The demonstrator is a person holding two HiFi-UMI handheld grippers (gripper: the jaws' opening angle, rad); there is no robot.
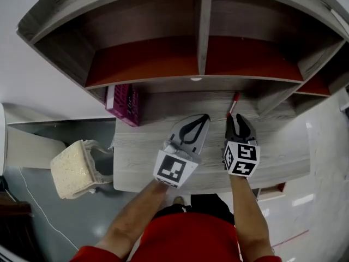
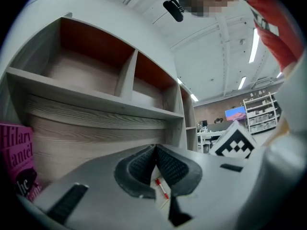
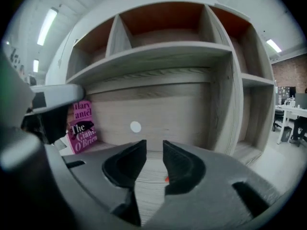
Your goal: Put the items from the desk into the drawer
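— How many things lie on the table [image 1: 143,149]?
— Two. One red pen [image 1: 235,100] lies at the back, close to the rear panel and just ahead of the right claw [image 1: 236,119]. One pink book [image 1: 124,103] stands upright at the back left corner, against the panel.
— And the claws?
— Two, side by side over the middle of the table, each held by a bare arm in a red sleeve. The left claw [image 1: 205,117] is closed, its tips touching and nothing between them; the pen shows on the table beyond it. The right claw stands a little open, a narrow gap between its jaws, empty; a bit of red from the pen shows past its right jaw.
— The surface?
— Pale grey wood grain. A shelf [image 1: 202,34] of the same wood rises above it, with two large compartments backed in red and smaller ones at the right side.
— The room?
— A grey floor [image 1: 60,222], one cream stool [image 1: 73,171] left of the table, long ceiling lights [image 2: 253,46], and further desks and racks far off.
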